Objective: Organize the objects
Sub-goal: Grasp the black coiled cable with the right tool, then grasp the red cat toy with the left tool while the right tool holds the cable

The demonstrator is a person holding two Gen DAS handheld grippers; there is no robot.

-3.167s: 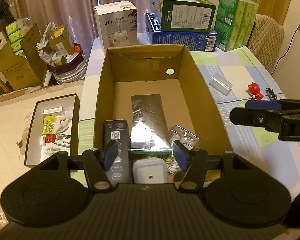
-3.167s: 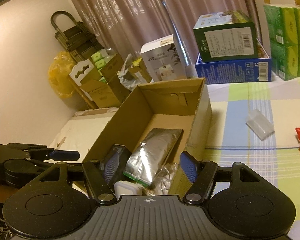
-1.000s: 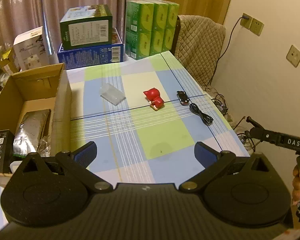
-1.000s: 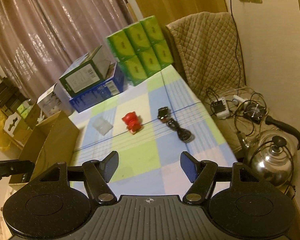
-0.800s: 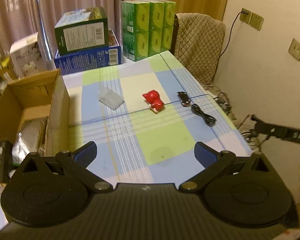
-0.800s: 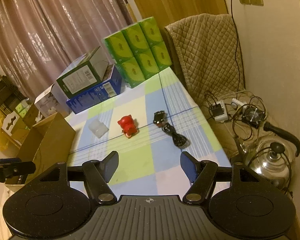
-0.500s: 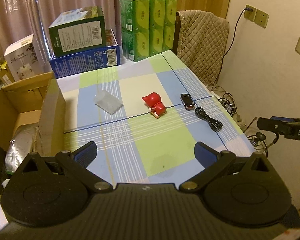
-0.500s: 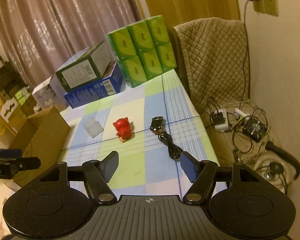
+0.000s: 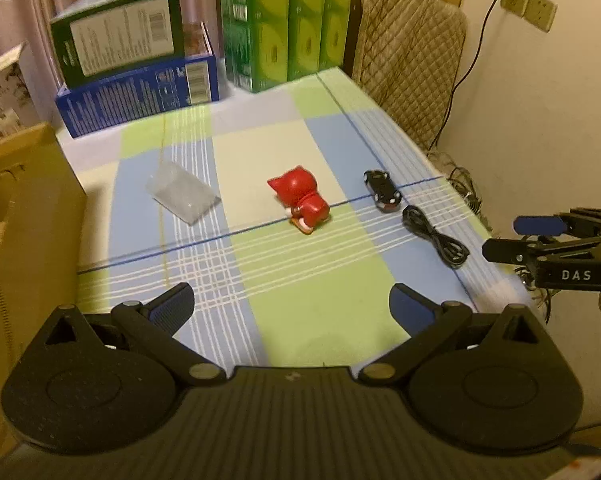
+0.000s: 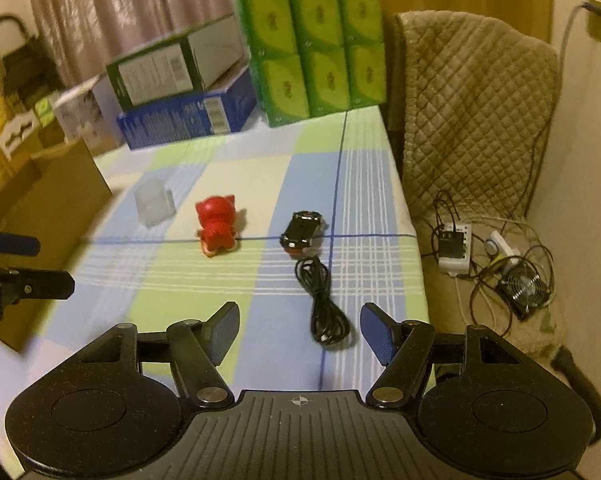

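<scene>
Your right claw (image 10: pixel 298 330) hangs wide open and empty over the desk (image 10: pixel 240 280), and the black cable (image 10: pixel 324 304) lies just ahead between its tips, its long axis running away from you, in line with the fingers. Your left claw (image 9: pixel 290 306) is spread open too, empty, well back from the red toy (image 9: pixel 300 200). The right one looks nearer the cable and the toy car (image 10: pixel 302 230) beyond it, so lead with that
</scene>
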